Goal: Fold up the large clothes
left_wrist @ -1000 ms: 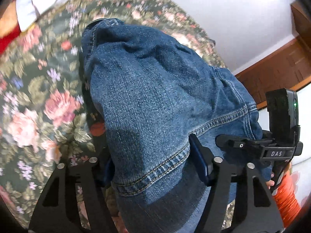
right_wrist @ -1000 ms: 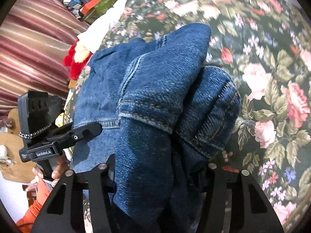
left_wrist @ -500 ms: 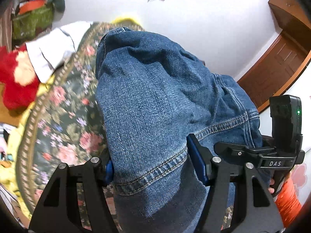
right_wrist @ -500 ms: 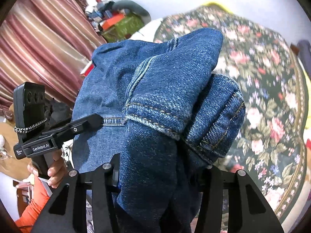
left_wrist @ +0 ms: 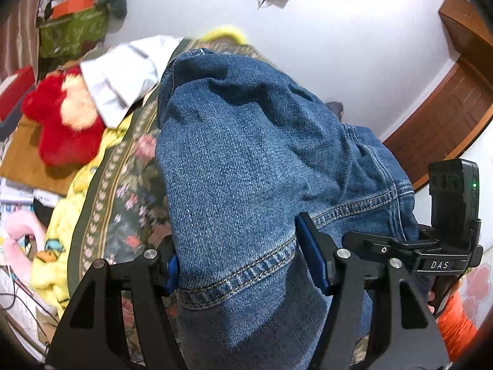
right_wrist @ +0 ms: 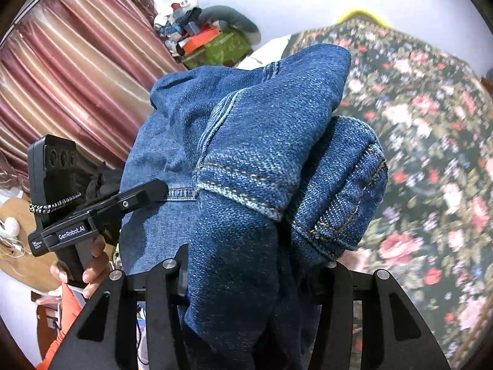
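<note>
A pair of blue denim jeans (left_wrist: pixel 246 154) hangs bunched over both grippers, lifted above the floral bed cover (right_wrist: pixel 431 154). In the left wrist view my left gripper (left_wrist: pixel 240 265) is shut on a hemmed fold of the jeans, with its blue pads (left_wrist: pixel 311 256) pressing the denim from both sides. In the right wrist view my right gripper (right_wrist: pixel 246 283) is shut on a thick bundle of the jeans (right_wrist: pixel 262 138), which hides its pads. Each gripper shows beside the other: the right gripper (left_wrist: pixel 443 246) at the right edge, the left gripper (right_wrist: pixel 92 215) at the left, held by a hand (right_wrist: pixel 89 265).
The bed cover (left_wrist: pixel 123 200) lies below, with a yellow blanket (left_wrist: pixel 61 215) at its edge. A red plush toy (left_wrist: pixel 61 123), a white garment (left_wrist: pixel 123 74) and a green bag (left_wrist: pixel 71 30) sit beyond. A striped curtain (right_wrist: pixel 77 77) and a wooden door (left_wrist: pixel 446 117) flank the room.
Both grippers have risen with the jeans still held. The bed has dropped lower and farther in both views, and more wall, curtain and clutter shows.
</note>
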Tool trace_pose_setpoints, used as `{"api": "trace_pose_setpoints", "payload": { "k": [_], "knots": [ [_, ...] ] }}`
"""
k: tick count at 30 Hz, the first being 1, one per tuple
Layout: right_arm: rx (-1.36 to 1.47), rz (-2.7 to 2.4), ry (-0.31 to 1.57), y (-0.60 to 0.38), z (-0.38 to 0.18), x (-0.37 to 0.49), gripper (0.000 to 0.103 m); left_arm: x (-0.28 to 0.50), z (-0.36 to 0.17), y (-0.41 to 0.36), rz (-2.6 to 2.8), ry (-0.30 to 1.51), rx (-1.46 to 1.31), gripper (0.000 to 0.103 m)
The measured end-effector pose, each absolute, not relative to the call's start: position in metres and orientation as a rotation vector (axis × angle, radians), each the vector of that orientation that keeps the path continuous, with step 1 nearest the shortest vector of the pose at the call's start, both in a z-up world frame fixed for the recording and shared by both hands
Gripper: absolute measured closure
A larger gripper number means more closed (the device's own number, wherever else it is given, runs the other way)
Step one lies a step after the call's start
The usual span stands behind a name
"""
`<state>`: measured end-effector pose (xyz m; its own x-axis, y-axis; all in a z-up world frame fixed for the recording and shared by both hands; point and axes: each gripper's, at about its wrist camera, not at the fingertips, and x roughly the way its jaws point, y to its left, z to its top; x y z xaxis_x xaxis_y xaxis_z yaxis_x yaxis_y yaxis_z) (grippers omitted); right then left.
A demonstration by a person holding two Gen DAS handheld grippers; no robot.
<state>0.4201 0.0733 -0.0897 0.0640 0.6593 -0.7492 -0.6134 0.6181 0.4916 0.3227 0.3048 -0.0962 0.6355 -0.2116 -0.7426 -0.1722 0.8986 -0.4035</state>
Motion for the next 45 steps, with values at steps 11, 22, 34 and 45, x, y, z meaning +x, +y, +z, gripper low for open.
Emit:
{"api": "trace_pose_setpoints", "payload": {
  "k": [11,22,34,45],
  "knots": [
    [0.061,0.87,1.353,0.116,-0.205,0.431,0.056,0.352,-0.217,0.343,0.068,1.079,-0.581,0.04],
    [0.07,0.818,1.497,0.116,-0.269,0.452,0.036,0.353,-0.234,0.335,0.09,1.055,-0.459,0.033],
    [-0.157,0.789,1.385,0.072,-0.223,0.424,0.021,0.293,-0.201,0.267,0.183,1.01,0.044,0.033],
    [-0.323,0.813,1.223,0.023,-0.183,0.383,0.02,0.254,-0.188,0.277,0.291,0.965,0.016,0.018]
  ]
}}
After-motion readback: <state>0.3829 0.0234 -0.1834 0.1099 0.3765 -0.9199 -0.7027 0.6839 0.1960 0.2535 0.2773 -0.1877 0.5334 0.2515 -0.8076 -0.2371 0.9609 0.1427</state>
